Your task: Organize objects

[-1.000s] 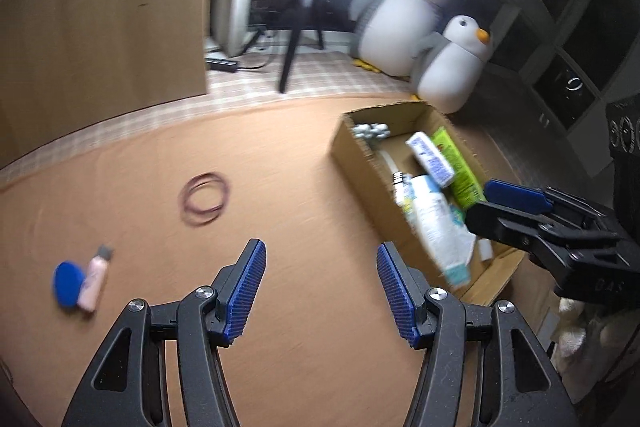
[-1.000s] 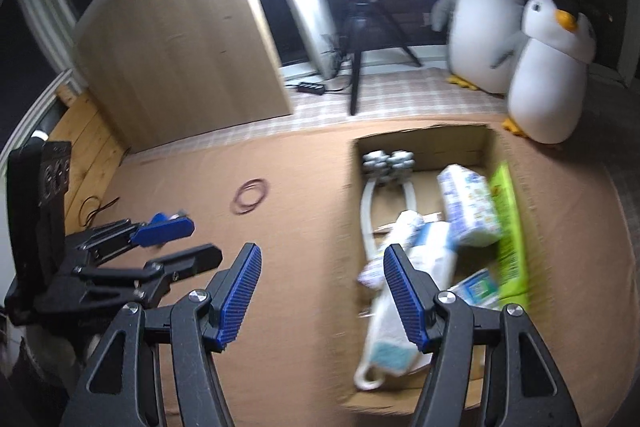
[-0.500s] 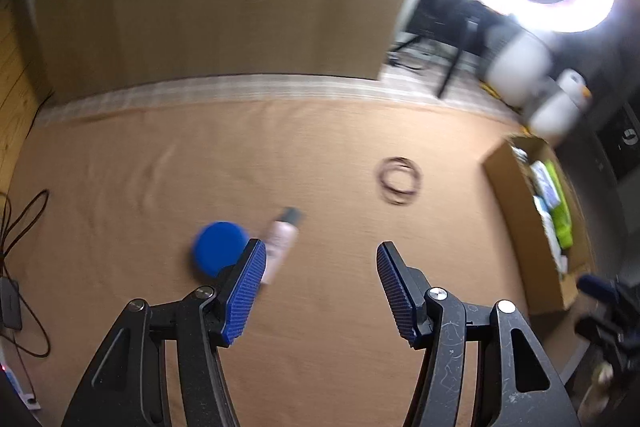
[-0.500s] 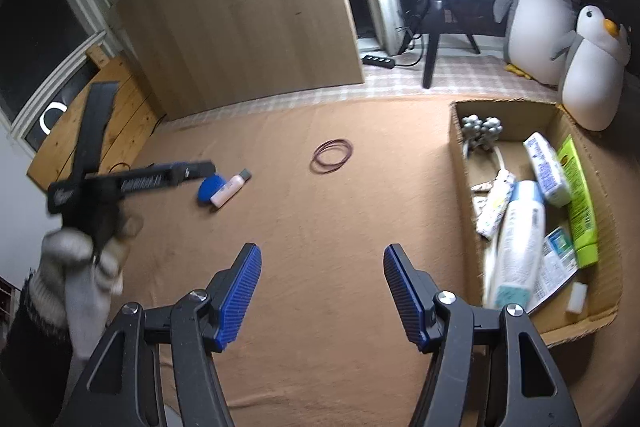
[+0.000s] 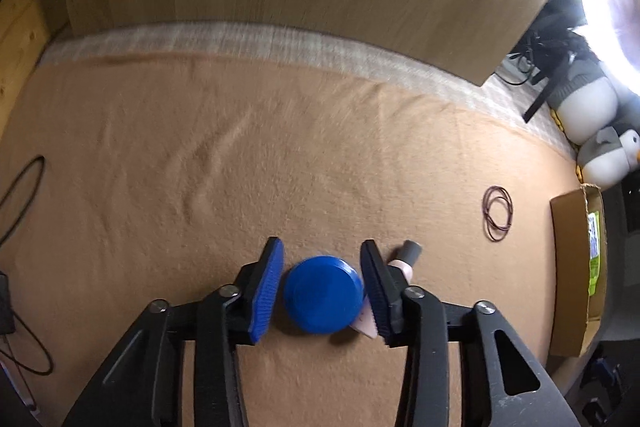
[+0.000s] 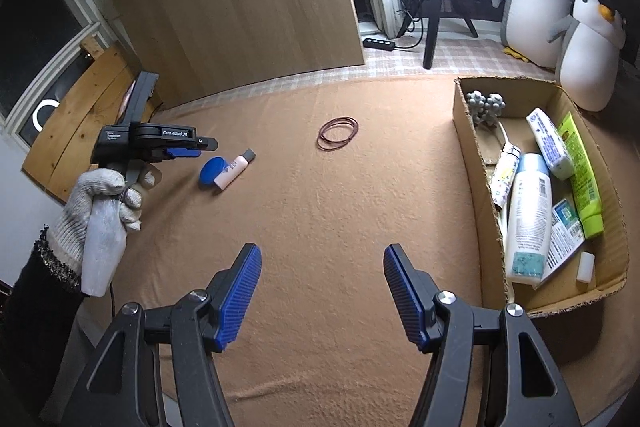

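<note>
Pads of the left gripper (image 5: 322, 283) stand either side of a round blue lid (image 5: 323, 293) lying flat on the blanket, and the jaws are closing on it; a thin gap shows at the left pad, while the right pad looks to be at the rim, so I judge the lid framed but not yet pinched. The gripper points steeply down, which suits a flat disc that can only be caught across its edge. A small pink tube (image 5: 400, 269) with a grey cap lies just beside the lid, partly behind the right finger, and may get nudged as the jaws narrow.

The right gripper (image 6: 322, 297) hangs with jaws wide and nothing between them, above bare blanket near the box, probably waiting its turn.

A cardboard box (image 6: 466, 143) at the blanket's right edge already holds bottles, tubes and packets, so the lid likely belongs there. Thin brown rubber bands (image 6: 337, 133) lie loose toward the blanket's far edge.

The surface is a soft tan blanket (image 6: 320, 211), lightly creased. Behind it stand a wooden board, a ring light on a tripod and two plush penguins.
</note>
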Demonstrator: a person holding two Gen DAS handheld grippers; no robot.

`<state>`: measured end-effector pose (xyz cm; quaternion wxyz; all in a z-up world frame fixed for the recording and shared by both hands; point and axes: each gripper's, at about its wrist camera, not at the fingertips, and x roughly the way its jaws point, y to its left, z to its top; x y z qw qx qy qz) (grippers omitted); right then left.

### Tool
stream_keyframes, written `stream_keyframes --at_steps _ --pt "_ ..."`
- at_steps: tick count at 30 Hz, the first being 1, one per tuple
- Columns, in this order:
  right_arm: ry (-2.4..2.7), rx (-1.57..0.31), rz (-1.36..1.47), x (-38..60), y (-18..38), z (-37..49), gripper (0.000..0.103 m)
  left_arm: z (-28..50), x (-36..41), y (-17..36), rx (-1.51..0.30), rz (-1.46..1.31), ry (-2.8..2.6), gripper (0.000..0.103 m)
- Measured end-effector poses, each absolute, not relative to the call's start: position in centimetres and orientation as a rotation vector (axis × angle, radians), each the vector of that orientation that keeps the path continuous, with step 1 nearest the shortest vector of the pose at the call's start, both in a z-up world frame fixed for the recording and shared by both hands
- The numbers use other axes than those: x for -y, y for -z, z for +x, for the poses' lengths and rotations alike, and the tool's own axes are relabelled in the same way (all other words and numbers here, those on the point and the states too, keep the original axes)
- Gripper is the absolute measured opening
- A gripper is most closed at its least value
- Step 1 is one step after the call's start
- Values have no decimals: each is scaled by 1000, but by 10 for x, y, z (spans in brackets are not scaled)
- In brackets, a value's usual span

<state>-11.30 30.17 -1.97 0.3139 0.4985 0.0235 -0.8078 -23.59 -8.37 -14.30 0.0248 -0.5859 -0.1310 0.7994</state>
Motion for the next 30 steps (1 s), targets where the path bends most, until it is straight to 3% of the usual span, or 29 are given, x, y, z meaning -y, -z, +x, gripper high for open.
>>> stream_keyframes --at_steps 11,30 --pt "2119 -68 1360 -305 30 -116 60 -243 76 153 353 -1825 -2455 23" --pt "2031 -107 1334 -274 36 -116 60 -167 45 159 377 -1746 -2412 22"
